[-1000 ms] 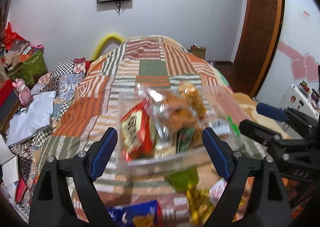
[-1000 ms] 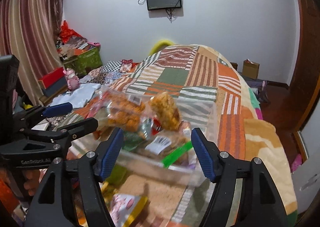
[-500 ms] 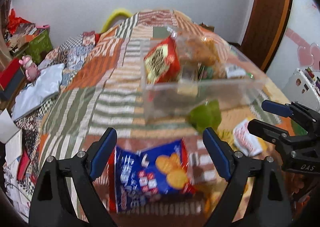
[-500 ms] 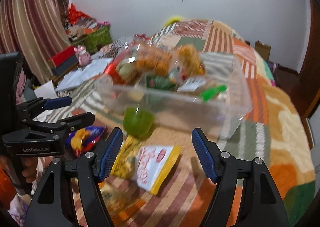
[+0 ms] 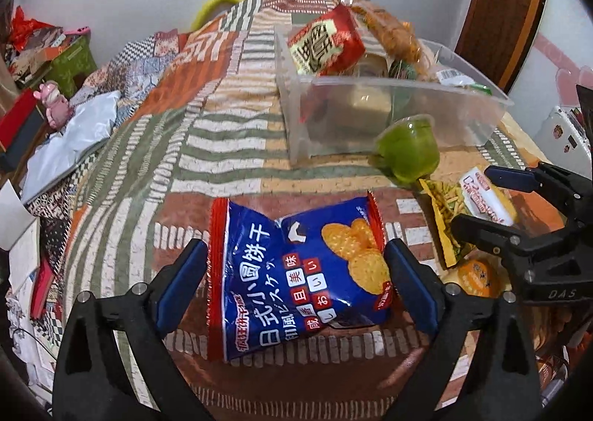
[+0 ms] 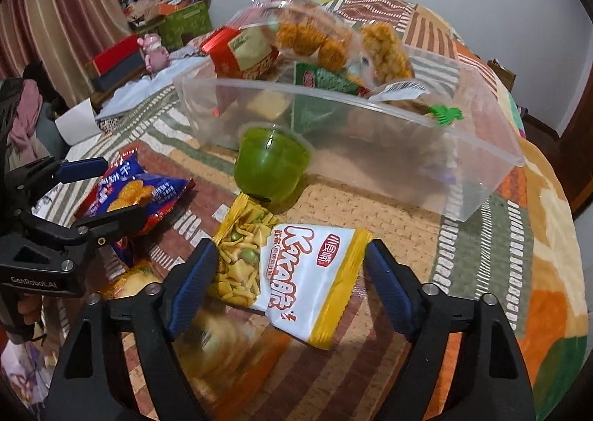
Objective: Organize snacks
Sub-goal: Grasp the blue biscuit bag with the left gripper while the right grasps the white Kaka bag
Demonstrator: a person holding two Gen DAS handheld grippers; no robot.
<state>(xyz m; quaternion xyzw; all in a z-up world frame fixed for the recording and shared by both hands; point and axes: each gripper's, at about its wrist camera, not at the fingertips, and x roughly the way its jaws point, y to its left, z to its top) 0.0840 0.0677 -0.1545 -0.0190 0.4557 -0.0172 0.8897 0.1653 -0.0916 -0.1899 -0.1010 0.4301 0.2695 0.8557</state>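
From my left wrist view, my left claw [image 5: 294,278] is spread wide around the blue crinkly biscuit packet [image 5: 296,278] lying on the patchwork bed [image 5: 207,146], while the clear rectangular plastic bin [image 5: 378,117] already holds several snacks. From my right wrist view, my right claw [image 6: 289,282] gapes around the yellow-and-white foil snack bag [image 6: 292,280], neither gripped yet, with the green translucent jelly cup [image 6: 270,168] also left outside, so I judge the sorting partly done.

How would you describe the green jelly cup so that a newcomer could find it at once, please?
Start at the clear plastic bin on the patchwork blanket. Just outside its near wall lies the green cup, tipped on its side, touching the top of the yellow-edged snack bag. It is the only rigid, translucent green item; everything else loose around it is a flat printed packet.
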